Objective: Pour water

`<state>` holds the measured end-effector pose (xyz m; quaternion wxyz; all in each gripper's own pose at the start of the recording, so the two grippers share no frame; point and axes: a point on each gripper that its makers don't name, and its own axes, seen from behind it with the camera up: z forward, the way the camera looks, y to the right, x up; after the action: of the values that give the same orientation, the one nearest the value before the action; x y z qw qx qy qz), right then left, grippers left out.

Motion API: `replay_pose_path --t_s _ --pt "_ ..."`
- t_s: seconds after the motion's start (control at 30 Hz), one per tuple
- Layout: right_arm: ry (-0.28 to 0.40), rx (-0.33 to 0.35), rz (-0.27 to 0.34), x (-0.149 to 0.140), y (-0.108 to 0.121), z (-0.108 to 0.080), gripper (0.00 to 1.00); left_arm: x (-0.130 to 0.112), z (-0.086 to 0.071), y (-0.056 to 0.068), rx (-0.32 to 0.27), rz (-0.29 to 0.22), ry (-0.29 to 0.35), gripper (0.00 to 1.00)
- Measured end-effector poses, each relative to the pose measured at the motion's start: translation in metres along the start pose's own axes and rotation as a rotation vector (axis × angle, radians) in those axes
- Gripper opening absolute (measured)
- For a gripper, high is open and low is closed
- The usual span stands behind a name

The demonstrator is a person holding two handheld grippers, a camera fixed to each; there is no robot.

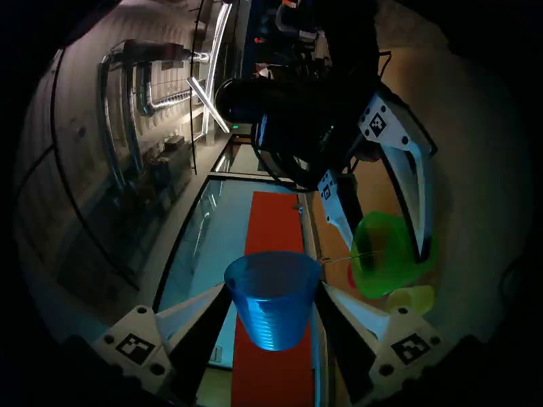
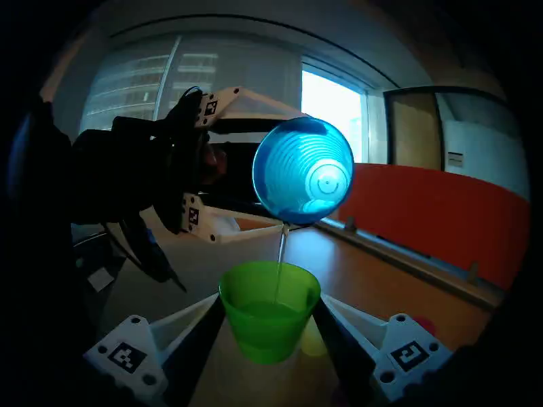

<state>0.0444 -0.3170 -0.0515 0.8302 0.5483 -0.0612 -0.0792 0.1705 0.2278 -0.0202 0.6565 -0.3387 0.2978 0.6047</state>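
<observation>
My left gripper (image 1: 271, 297) is shut on a clear blue ribbed cup (image 1: 273, 298). In the right gripper view that blue cup (image 2: 303, 169) is tipped on its side above a green cup (image 2: 269, 313). A thin stream of water (image 2: 280, 261) falls from its rim into the green cup, which holds some water. My right gripper (image 2: 269, 306) is shut on the green cup and holds it upright just over the wooden table (image 2: 370, 278). The left gripper view shows the green cup (image 1: 383, 254) between the right gripper's white fingers (image 1: 414, 176), with a dark-sleeved arm behind.
A yellow cup (image 1: 414, 298) and a red object (image 1: 351, 275) sit on the table close beside the green cup. An orange-red panel (image 2: 441, 210) runs along the table's far edge, below a bright window (image 2: 332, 108). A person's dark sleeve (image 2: 122, 169) is at the left.
</observation>
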Motion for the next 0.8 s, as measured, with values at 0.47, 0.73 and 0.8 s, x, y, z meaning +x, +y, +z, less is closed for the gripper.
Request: replay_pose_path --t_s 0.47,0.73,0.8 --pt "-0.002 -0.001 -0.001 -0.0009 0.0009 -0.0005 0.89 0.0003 -0.0005 -0.0051 0.007 0.018 -0.001 0.84" --pt "-0.003 -0.001 -0.002 -0.0009 0.0000 -0.0008 0.89 0.0019 0.0003 -0.0054 0.007 0.032 0.004 0.84" --pt "-0.003 -0.001 -0.002 -0.0010 0.0001 -0.0005 0.89 0.0023 0.0005 -0.0057 0.008 0.038 0.005 0.84"
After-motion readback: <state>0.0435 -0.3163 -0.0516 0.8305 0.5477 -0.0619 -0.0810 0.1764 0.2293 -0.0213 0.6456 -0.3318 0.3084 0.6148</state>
